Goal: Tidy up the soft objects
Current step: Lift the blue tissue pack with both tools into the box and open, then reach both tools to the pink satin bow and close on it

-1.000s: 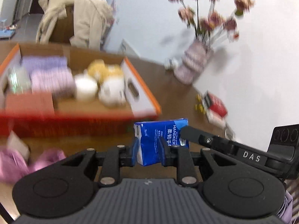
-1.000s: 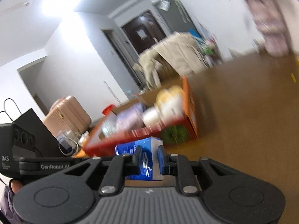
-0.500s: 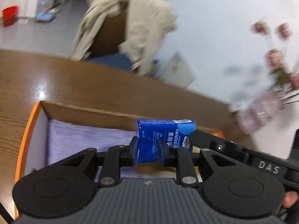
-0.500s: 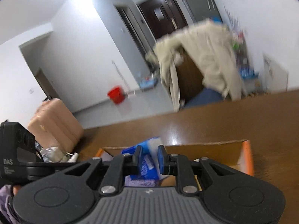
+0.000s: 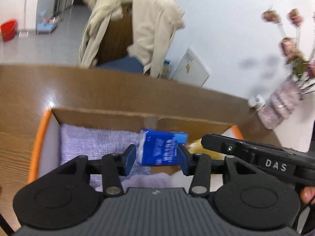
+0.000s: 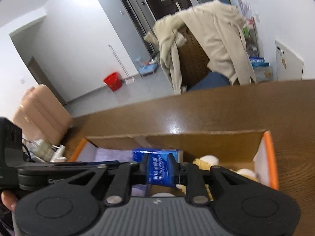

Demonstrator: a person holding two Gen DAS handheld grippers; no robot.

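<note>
A blue tissue pack (image 5: 162, 149) hangs over the open cardboard box (image 5: 102, 116), blurred. My left gripper (image 5: 156, 158) has its jaws spread wider than the pack, with a gap on the left side. My right gripper (image 6: 158, 170) has its jaws against both sides of the same pack (image 6: 159, 169). Inside the box lie a folded lilac towel (image 5: 94, 143) and yellow and white plush toys (image 6: 206, 162). The box's orange rim (image 6: 270, 157) shows on the right in the right wrist view.
The box sits on a brown wooden table (image 5: 118, 90). A vase of pink flowers (image 5: 281, 106) stands at the far right by the wall. A chair draped with a beige coat (image 5: 137, 29) is behind the table. Bottles (image 6: 49, 151) stand left of the box.
Both grippers carried the pack from in front of the box to over it. My left gripper's jaws have spread apart off the pack; the right stays closed on it.
</note>
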